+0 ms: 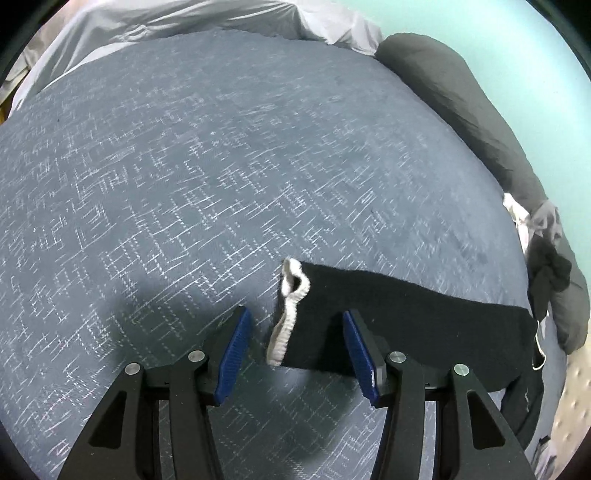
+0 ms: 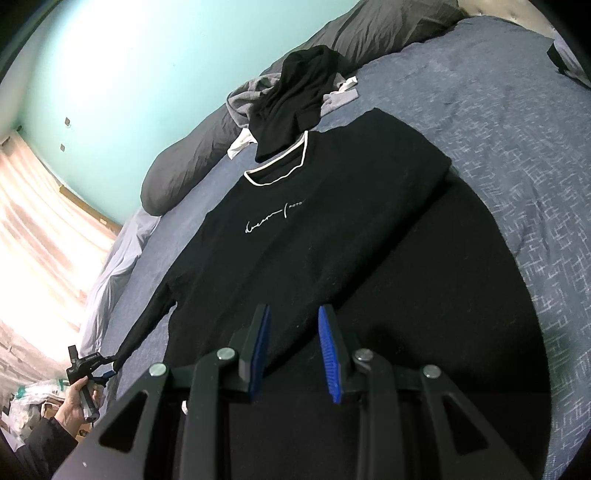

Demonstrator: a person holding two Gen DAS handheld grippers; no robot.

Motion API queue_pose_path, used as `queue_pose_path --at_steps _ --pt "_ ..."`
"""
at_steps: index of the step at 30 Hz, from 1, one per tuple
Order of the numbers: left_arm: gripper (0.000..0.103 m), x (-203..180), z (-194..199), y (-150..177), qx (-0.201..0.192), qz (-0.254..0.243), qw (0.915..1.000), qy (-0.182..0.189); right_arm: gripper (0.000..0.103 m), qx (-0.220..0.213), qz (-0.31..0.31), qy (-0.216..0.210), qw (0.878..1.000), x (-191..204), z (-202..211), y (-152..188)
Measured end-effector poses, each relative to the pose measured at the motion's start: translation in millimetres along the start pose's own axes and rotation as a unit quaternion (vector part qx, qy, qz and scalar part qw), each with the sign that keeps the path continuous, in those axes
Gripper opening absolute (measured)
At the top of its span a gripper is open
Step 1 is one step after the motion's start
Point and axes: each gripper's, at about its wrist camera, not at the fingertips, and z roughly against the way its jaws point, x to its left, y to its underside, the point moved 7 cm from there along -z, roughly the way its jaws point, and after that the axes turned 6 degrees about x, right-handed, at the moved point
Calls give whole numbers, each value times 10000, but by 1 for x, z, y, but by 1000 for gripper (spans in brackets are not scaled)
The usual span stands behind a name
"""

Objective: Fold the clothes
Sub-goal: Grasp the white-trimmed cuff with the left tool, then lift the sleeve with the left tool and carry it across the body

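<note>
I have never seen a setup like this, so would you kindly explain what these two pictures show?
A person holds a two-finger gripper in each hand, with a camera on each looking along its fingers. The left view shows the left gripper open over the white cuff of a black sweater sleeve. The right view shows the right gripper over the sweater, spread flat on a blue patterned bedspread; its jaws are apart and hold nothing. Beyond the collar lie crumpled clothes. The person's hand appears at lower left.

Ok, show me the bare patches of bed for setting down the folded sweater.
Free: the blue bedspread beyond the sleeve cuff, up to the white sheet. Crowded: the clothes pile by the grey pillows, just above the black sweater's collar.
</note>
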Motion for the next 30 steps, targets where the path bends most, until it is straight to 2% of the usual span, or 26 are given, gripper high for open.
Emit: queue_pose_path --at_steps 4,5,6,7,9,14,20,26,30 --pt "53 -16 -6 3 20 -265 9996 -29 27 -10 -61 32 10000 -3 0 0" --pt "49 -17 -7 2 16 -267 9996 -31 27 -11 -74 28 10000 -4 0 0" --pt "37 -19 -8 2 12 -268 9996 -32 27 -14 -81 33 10000 -5 0 0" --pt "30 -19 -9 1 12 -265 9996 -38 27 -17 -87 37 10000 -6 1 -1" --pt "6 -20 -9 -1 -9 -302 9995 -112 27 -42 -112 37 9999 -7 2 -1" --pt "6 -30 4 -3 -131 -413 9990 -123 27 -65 -159 25 9998 -8 3 -2" --pt "5 -62 41 -2 -339 -553 9978 157 28 -48 -221 -12 9997 -12 2 -1" --pt "5 -146 79 -1 -581 -1123 9907 504 28 -130 -361 -66 9992 -20 7 -3" --pt "5 -222 106 14 -640 -1608 9817 791 28 -173 -488 -128 9986 -28 12 -5"
